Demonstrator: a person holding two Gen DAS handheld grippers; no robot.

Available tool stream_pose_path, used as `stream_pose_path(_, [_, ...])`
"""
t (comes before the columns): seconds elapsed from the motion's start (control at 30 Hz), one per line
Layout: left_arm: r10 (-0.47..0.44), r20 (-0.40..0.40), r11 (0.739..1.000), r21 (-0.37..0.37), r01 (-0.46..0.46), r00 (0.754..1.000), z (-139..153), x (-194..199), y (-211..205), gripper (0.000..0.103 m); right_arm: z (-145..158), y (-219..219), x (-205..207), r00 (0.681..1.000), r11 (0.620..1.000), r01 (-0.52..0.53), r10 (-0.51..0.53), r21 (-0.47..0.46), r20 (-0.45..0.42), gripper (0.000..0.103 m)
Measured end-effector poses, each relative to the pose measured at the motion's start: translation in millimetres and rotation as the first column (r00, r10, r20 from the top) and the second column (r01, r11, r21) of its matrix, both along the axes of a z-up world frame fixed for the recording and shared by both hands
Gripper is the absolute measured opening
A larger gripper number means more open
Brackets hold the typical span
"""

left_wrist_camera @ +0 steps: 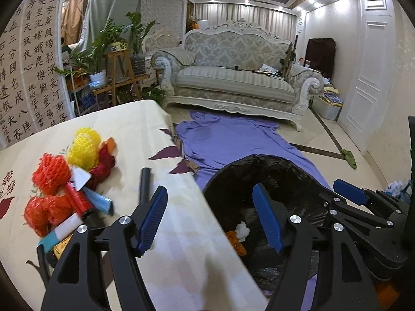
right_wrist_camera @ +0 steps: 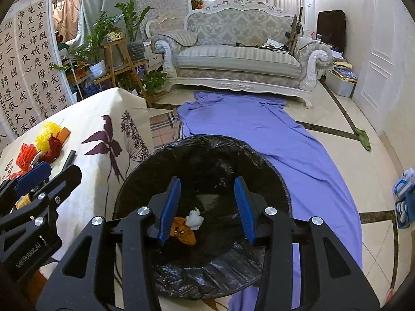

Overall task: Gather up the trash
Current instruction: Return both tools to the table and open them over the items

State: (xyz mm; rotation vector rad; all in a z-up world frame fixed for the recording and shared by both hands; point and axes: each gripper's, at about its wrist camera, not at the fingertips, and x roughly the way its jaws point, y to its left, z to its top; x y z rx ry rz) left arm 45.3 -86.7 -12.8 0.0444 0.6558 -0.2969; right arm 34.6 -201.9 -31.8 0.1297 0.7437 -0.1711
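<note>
A bin lined with a black bag [left_wrist_camera: 272, 162] [right_wrist_camera: 207, 141] stands on the floor beside the table. At its bottom lie an orange wrapper [right_wrist_camera: 182, 230] [left_wrist_camera: 237, 243] and a white tissue wad [right_wrist_camera: 194, 219] [left_wrist_camera: 243, 229]. My right gripper [right_wrist_camera: 207, 212] hangs open over the bin mouth, with nothing between its blue pads. My left gripper [left_wrist_camera: 210, 220] is open too, straddling the table edge and the bin rim, and holds nothing. On the table to its left sits a trash pile: red foam nets [left_wrist_camera: 50, 173], a yellow foam net [left_wrist_camera: 83, 147], a red tube [left_wrist_camera: 77, 199] and a black tube [left_wrist_camera: 144, 184].
The table wears a cream cloth with purple leaf prints [left_wrist_camera: 181, 233]. A purple sheet [right_wrist_camera: 259, 134] covers the floor between bin and sofa [right_wrist_camera: 241, 59]. Potted plants [left_wrist_camera: 98, 51] crowd the far left. A green slipper [right_wrist_camera: 363, 137] lies on the tiles at right.
</note>
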Motion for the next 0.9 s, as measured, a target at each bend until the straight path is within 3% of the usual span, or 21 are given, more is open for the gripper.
stream_pose_path(0.43, [0.142,-0.003,0.990,0.018,-0.142,0.990,5.0,-10.5,67.2,0.067,5.5,52.3,2.3,0.994,0.994,-0.109,0.109,0.011,0.001,0.043])
stream_pose_path(0.9, [0.331,-0.011,0.943,0.037,-0.330,0.944,-0.2,-11.4,154.7,0.067,15.2,124.1,18.8,0.966,0.965,-0.260,0.260,0.011,0.005,0.043])
